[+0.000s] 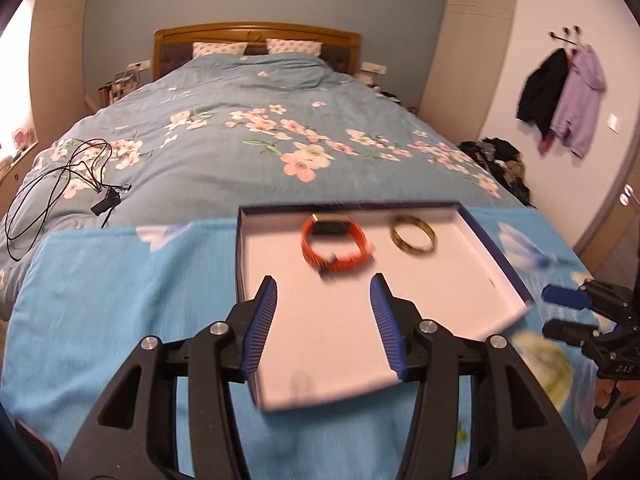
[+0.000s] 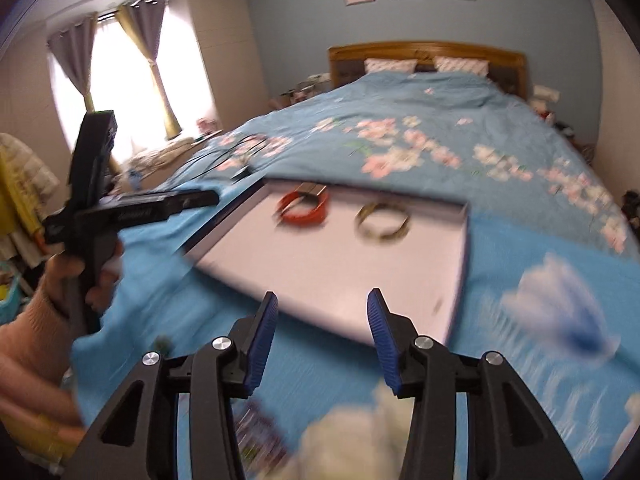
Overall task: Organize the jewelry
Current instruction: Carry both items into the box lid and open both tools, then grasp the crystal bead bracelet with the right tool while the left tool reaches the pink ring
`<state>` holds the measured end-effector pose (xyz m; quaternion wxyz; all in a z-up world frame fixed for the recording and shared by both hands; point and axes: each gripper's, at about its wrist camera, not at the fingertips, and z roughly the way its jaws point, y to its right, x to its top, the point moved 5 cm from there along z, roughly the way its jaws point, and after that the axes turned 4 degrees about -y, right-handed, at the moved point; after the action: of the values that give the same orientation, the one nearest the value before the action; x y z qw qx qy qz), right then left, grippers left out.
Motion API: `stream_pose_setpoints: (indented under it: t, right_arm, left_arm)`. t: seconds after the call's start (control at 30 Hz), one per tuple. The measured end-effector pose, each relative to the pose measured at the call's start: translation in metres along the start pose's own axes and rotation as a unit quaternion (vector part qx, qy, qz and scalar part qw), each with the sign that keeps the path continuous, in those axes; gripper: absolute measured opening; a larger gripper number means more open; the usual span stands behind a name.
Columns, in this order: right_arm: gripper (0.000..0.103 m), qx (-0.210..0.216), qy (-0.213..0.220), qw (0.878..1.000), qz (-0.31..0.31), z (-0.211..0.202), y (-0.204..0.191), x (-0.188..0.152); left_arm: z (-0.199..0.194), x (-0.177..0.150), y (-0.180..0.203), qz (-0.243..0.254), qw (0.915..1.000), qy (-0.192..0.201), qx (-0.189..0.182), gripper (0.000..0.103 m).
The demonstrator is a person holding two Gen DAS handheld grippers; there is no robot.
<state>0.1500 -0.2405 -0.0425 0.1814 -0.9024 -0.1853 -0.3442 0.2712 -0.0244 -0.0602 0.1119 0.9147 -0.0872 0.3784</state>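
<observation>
A shallow box (image 1: 496,240) with dark blue walls and a white floor lies on a light blue cloth at the foot of the bed. Inside, near its far wall, rest an orange watch band (image 1: 334,246) and a gold bangle (image 1: 413,236). My left gripper (image 1: 323,286) hovers over the box's near half, open, nothing between its blue pads. In the right wrist view the box (image 2: 464,248), orange band (image 2: 305,208) and bangle (image 2: 383,220) appear blurred. My right gripper (image 2: 322,301) stands open at the box's near edge, holding nothing.
The light blue cloth (image 1: 120,300) covers a surface against the flowered bedspread (image 1: 248,140). A black cable (image 1: 60,188) lies on the bed at left. Coats (image 1: 560,96) hang on the right wall. A hand (image 2: 68,280) grips the left tool's handle.
</observation>
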Motion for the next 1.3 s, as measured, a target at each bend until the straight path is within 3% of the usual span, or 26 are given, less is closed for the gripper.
stream_pose_setpoints:
  t: [0.17, 0.37, 0.47, 0.63, 0.73, 1.3]
  right_arm:
    - [0.044, 0.022, -0.029, 0.999, -0.018, -0.009, -0.024, -0.045]
    - [0.042, 0.022, -0.056, 0.998, -0.014, -0.003, -0.037, -0.072]
    - [0.034, 0.016, -0.062, 0.998, -0.001, -0.001, -0.036, -0.079]
    - [0.009, 0.015, -0.065, 0.998, 0.016, -0.001, -0.034, -0.087]
    - [0.008, 0.008, -0.06, 0.998, 0.019, -0.004, -0.034, -0.091]
    - [0.008, 0.043, 0.019, 0.999, -0.006, -0.043, -0.066, -0.056]
  left_arm:
    - [-0.029, -0.046, 0.012, 0.015, 0.9998, -0.005, -0.013, 0.05]
    - [-0.047, -0.089, 0.029, 0.028, 0.9992, -0.011, -0.028, 0.051]
    - [-0.053, -0.1, 0.037, 0.036, 0.9988, -0.009, -0.031, 0.053]
    - [-0.056, -0.113, 0.045, 0.037, 0.9985, -0.015, -0.037, 0.054]
    - [-0.055, -0.12, 0.048, 0.036, 0.9981, -0.023, -0.044, 0.054]
    - [-0.06, -0.138, 0.077, 0.087, 0.9928, -0.032, -0.075, 0.054]
